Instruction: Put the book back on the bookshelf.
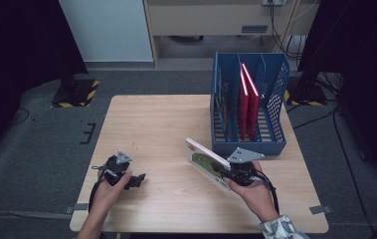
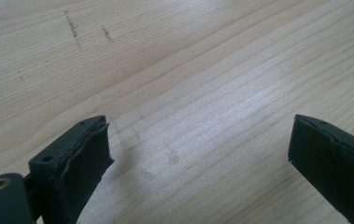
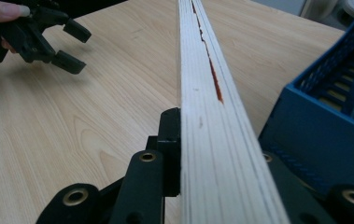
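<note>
My right gripper (image 1: pixel 224 171) is shut on a thin white book (image 1: pixel 207 161) with a green picture on its cover, held tilted above the table just in front of the blue rack (image 1: pixel 248 144). In the right gripper view the book's page edge (image 3: pixel 207 93) runs straight up between the jaws, pressed from both sides. Two red books (image 1: pixel 248 97) stand upright inside the rack. My left gripper (image 1: pixel 137 180) rests low over the wooden table (image 1: pixel 151 124) at the front left, open, with bare wood (image 2: pixel 198 140) between its pads.
The blue mesh rack stands at the table's right back, its front wall (image 3: pixel 315 135) close to the held book. Beyond the table lie a grey floor, cables and a yellow-black striped stand base (image 1: pixel 76 93).
</note>
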The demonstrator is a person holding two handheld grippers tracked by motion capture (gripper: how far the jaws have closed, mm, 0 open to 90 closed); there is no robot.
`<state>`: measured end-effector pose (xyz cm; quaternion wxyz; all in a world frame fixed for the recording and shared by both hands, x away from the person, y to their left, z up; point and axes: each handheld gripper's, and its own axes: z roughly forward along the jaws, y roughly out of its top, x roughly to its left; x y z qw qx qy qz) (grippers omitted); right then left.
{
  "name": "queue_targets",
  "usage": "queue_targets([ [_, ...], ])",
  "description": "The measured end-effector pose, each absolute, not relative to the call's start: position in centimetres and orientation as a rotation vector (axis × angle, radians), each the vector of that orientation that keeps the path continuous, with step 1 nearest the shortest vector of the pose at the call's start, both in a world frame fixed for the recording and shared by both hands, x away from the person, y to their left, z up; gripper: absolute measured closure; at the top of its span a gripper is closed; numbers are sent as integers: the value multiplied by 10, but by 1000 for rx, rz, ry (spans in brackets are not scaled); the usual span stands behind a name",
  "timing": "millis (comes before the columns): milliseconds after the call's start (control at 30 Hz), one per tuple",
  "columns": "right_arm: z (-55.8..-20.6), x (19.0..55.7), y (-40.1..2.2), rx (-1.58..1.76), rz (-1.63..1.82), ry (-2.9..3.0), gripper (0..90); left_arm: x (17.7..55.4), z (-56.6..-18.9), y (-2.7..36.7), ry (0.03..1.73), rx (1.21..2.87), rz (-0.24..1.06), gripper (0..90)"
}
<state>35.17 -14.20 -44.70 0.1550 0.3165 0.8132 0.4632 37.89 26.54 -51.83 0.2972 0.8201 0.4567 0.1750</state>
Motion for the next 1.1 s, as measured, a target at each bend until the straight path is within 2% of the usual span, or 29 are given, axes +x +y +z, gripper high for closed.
queue_targets([
  [267,-455,351,-151,944,1308,2322,755,386,-523,265,1216,2174,476,50],
  [1100,-445,341,-165,965,1331,2286,755,398,-536,260,1209,2117,486,0],
])
